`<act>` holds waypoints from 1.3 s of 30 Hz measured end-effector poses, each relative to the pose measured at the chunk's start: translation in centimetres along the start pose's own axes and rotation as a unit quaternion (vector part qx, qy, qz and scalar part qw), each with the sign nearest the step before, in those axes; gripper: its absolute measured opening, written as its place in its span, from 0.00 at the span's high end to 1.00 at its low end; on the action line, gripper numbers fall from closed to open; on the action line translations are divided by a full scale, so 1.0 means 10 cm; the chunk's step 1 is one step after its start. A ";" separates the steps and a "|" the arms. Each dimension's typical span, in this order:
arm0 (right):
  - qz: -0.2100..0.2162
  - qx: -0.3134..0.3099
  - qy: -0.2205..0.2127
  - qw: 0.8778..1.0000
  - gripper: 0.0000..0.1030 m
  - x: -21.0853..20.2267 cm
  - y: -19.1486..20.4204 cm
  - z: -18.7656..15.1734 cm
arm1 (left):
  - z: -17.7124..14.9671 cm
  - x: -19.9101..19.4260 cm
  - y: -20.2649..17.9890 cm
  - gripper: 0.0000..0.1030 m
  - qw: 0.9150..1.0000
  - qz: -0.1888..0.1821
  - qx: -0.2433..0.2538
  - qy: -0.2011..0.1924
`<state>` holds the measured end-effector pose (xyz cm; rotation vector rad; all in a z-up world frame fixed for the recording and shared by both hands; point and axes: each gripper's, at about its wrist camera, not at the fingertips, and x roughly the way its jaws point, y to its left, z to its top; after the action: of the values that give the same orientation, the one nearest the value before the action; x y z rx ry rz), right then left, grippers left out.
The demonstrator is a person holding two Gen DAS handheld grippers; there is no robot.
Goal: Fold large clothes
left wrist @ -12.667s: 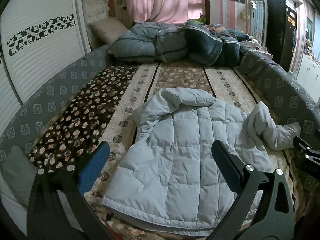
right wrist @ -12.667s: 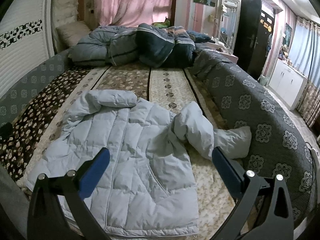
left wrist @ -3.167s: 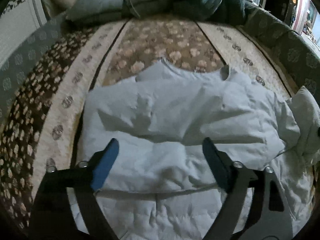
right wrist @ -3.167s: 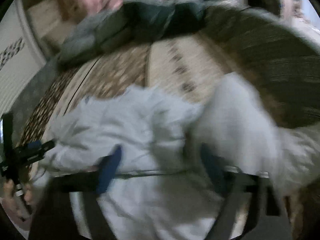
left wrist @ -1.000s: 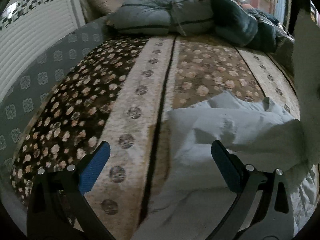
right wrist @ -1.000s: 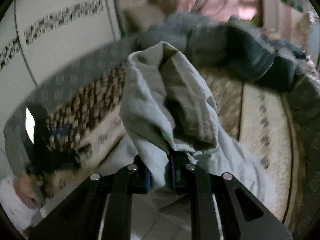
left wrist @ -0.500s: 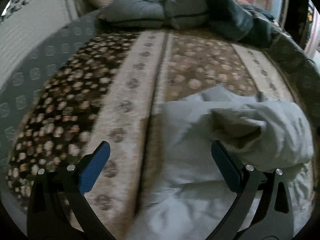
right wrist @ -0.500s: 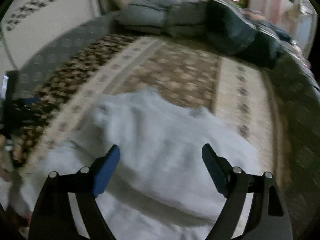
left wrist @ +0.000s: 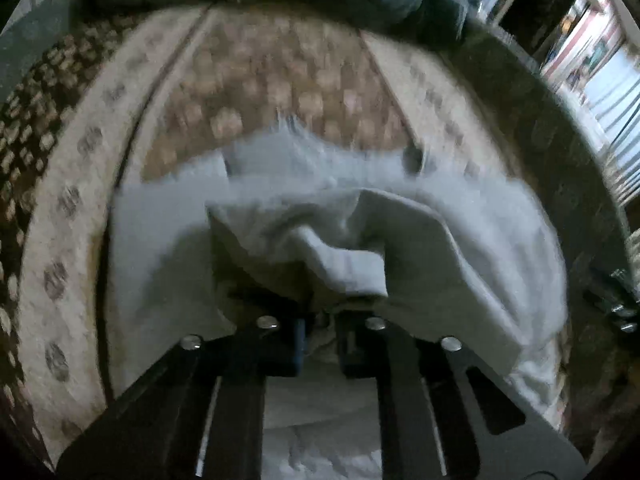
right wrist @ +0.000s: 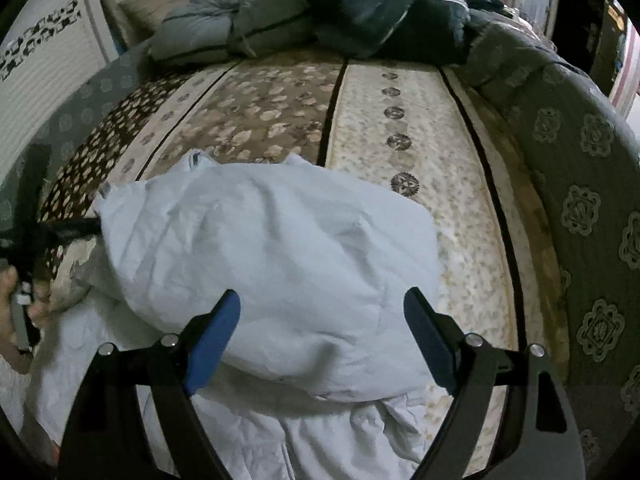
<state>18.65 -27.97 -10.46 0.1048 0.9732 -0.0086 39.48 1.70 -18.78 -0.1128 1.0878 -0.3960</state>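
left gripper (left wrist: 320, 334) is closing on a jacket (right wrist: 272, 256) fold, jacket bunched mid-bed (right wrist: 460, 184), while the right gripper (right wrist: 322, 338) hangs wide apart over its near edge, so left's nearer.

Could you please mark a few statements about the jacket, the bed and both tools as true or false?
1. The pale jacket lies on the patterned bed cover. True.
2. The right tool is clamped on a sleeve. False: its fingers stand wide apart, pinching nothing.
3. The left tool has jacket fabric between its fingers. True; they are closing on it.
4. The jacket is spread flat, both sleeves out. False: it is bunched and folded over itself.
5. Rumpled quilts are heaped at the far end. True.
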 end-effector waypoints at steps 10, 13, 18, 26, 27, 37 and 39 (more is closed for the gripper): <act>0.013 0.049 -0.017 0.999 0.18 0.07 -0.22 -0.27 | -0.96 -0.45 1.23 1.00 0.983 0.169 0.043 0.054; 0.003 0.044 -0.011 0.999 0.18 0.10 -0.23 -0.32 | -1.21 -0.56 1.66 1.00 0.983 0.170 -0.023 0.066; 0.003 0.060 -0.015 0.998 0.18 0.09 -0.26 -0.33 | -0.94 -0.80 1.41 0.62 0.989 0.142 -0.028 0.009; -0.012 0.037 -0.017 0.999 0.18 0.08 -0.13 -0.30 | -0.18 -0.39 0.74 0.25 0.996 0.072 -0.043 -0.025; -0.013 0.034 -0.019 0.999 0.18 0.08 -0.12 -0.29 | -0.14 -0.25 0.70 0.33 0.996 0.076 -0.043 -0.010; -0.022 0.027 -0.029 0.999 0.18 0.28 -0.10 -0.57 | -0.74 0.12 0.70 0.85 0.994 0.100 -0.048 0.020; -0.007 0.051 -0.034 0.998 0.18 0.25 -0.20 -0.57 | -0.72 -0.11 0.69 0.81 0.993 0.107 -0.049 0.001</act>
<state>15.27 -29.35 -15.86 0.1910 0.9048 -0.0746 34.51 9.24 -23.16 -0.0808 1.1093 -0.1507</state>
